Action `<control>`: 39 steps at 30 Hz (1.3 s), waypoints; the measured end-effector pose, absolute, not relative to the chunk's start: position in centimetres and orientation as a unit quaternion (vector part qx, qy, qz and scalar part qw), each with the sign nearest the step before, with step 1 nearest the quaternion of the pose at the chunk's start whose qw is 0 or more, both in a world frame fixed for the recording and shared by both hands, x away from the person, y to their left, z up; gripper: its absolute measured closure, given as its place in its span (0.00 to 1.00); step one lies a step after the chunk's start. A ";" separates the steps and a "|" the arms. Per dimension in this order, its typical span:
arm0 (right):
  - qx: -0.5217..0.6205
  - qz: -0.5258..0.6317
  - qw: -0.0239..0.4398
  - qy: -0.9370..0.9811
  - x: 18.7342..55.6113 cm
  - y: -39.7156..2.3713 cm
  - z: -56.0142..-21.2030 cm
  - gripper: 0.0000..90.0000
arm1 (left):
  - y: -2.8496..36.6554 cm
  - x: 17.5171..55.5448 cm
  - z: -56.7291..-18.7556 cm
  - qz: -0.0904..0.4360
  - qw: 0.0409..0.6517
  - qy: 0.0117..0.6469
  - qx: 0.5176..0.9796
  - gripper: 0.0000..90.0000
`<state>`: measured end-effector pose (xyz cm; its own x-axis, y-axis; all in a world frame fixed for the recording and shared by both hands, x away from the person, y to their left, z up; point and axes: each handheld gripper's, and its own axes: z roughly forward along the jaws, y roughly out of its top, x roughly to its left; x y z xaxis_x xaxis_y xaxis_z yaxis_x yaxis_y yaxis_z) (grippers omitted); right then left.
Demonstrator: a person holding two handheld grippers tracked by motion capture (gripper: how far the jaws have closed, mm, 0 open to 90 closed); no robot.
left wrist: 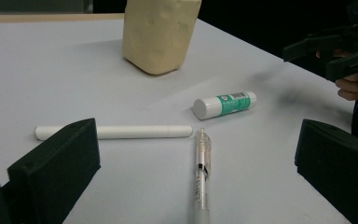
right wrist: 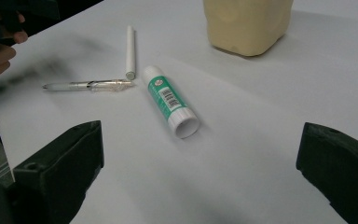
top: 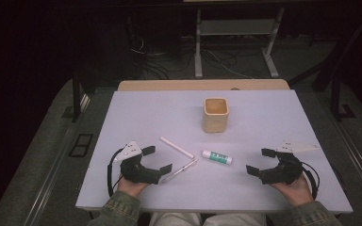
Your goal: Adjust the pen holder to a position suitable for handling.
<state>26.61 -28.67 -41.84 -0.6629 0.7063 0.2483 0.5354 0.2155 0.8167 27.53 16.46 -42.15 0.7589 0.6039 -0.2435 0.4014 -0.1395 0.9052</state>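
On the white counter point(top: 136, 108) we hold our left claw point(top: 159, 159) wide open, empty, by the clear pen point(top: 179, 170); our right claw point(top: 258, 161) gapes empty near the glue stick point(top: 217, 157).

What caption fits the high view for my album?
Two open grippers, left and right, flank a clear pen, white stick, glue stick and cup.

Your right tongs point(right wrist: 200, 177) stand wide apart with nothing between them, low over the white counter point(right wrist: 279, 116). Just ahead lies the glue stick point(right wrist: 170, 100), cap end toward you. Beyond it a clear pen point(right wrist: 91, 85) meets a white stick point(right wrist: 130, 51); a cream cup point(right wrist: 247, 23) stands farther back.
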 end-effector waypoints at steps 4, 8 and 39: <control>0.401 0.480 0.089 0.775 26.6 -28.7 -41.8 0.00 | 16.4 27.5 -42.1 0.089 0.565 0.336 0.748 0.00; 0.402 0.480 0.088 0.775 26.6 -28.7 -41.9 0.00 | 16.4 27.5 -42.1 0.088 0.566 0.334 0.749 0.00; 0.378 0.453 0.080 0.803 27.4 -28.0 -40.2 0.00 | 16.6 27.4 -42.1 0.086 0.567 0.340 0.746 0.00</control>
